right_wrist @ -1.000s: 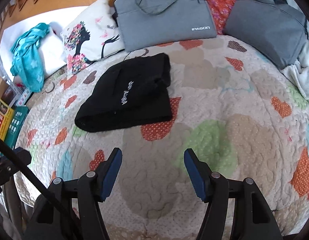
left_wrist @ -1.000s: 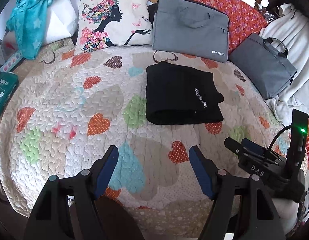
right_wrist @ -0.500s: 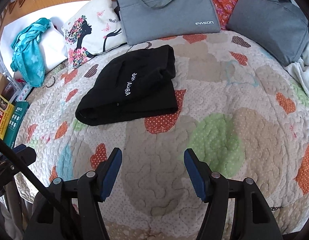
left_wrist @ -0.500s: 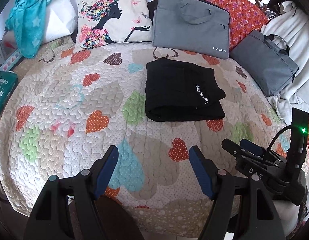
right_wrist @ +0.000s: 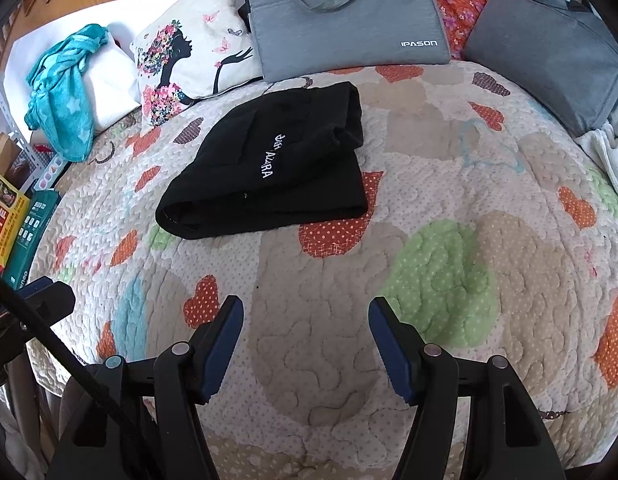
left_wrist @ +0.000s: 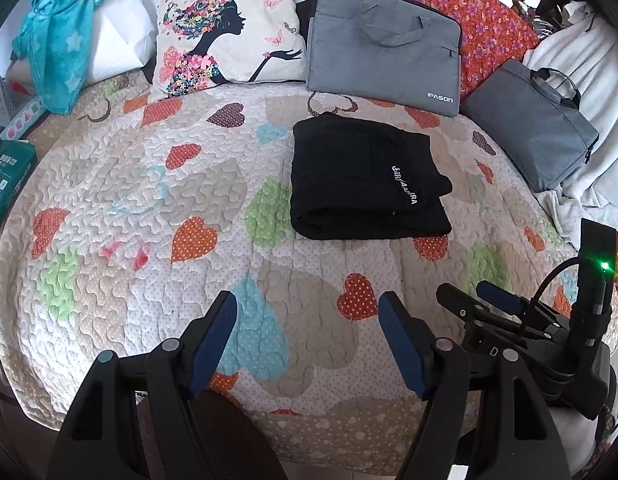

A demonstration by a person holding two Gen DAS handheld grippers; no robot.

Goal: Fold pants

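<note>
While both grippers hang wide apart and empty, left gripper (left_wrist: 307, 318) and right gripper (right_wrist: 305, 322) have backed off; folded black fabric pants (left_wrist: 365, 180) lie finished on the quilted heart-patterned bed (left_wrist: 149, 208).

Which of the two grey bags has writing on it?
The flat grey bag leaning beside the pillow: white "IPASON" on its corner. The darker bag shows none.

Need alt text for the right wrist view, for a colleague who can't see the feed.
Black pants lie folded on a heart-patterned quilt, untouched, ahead and left of the open, empty right gripper. Behind them a pillow and two grey bags line the far edge.
</note>
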